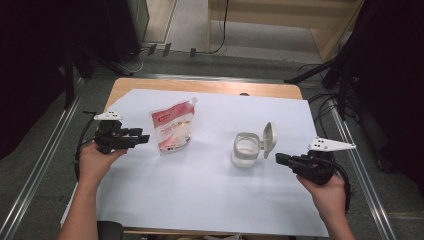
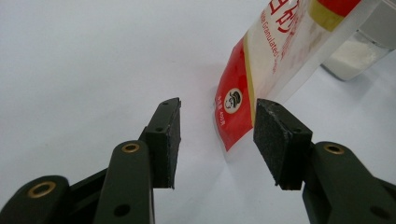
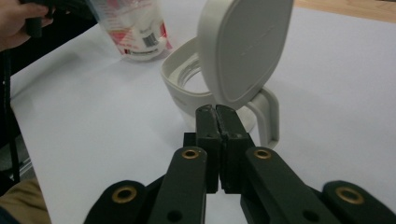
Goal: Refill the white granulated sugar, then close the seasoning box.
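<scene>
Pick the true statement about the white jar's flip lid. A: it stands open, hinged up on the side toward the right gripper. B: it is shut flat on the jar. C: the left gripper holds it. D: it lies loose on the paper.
A: the flip lid stands upright above the white jar, on the side facing the right gripper.

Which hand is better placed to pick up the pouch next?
Left. The left claw is open with the pouch just ahead of its pads. The right claw is shut, beside the open-lidded jar.
</scene>
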`<state>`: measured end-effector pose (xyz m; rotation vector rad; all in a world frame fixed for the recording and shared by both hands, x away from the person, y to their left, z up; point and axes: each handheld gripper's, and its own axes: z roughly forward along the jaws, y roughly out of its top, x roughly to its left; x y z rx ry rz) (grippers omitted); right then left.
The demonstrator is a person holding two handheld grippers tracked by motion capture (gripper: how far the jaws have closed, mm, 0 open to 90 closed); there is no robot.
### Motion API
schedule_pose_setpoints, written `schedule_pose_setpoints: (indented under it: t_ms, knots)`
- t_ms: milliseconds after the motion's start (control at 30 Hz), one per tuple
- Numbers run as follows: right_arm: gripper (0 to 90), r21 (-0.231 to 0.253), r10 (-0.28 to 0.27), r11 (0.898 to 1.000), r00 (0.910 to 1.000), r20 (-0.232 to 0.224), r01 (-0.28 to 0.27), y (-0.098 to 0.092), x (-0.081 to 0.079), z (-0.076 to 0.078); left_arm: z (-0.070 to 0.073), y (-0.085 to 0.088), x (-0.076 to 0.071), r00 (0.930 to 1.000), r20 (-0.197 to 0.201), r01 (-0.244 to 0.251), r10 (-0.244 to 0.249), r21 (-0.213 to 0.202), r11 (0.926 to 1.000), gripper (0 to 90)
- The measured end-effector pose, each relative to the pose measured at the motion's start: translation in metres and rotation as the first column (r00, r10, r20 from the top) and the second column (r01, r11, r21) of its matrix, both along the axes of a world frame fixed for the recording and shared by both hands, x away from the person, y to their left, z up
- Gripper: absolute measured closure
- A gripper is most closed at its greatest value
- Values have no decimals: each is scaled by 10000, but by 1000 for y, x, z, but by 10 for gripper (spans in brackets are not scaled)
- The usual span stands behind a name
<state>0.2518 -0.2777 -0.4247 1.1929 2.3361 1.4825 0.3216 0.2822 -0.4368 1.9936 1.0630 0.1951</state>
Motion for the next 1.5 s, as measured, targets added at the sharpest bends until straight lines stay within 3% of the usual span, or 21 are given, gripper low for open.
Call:
schedule_pose_setpoints:
  t_ms: [433,567,700,1233,1500]
  knots:
    - [900,234,-797,9965,9966,-197,801,-10,19,-4,-2,-2,0,9999,-8,144,-144,108,9998,512]
    - [900,189,-851,9962,9963,-139,853,-6,24,-4,-2,-2,0,9995,-148,263,-262,75,9996,506]
    - [900,91,-887,9960,9960,-134,888,-2,30,-6,-2,-2,-1,9997,-2,237,-237,34,9997,498]
    - [896,477,-1360,9895,9906,-171,1367,7,54,-6,-3,-2,0,9996,-119,262,-262,17,9997,487]
    - [895,461,-1282,9907,9917,-69,1283,15,55,-3,-4,-6,0,9993,-151,354,-354,5,9994,486]
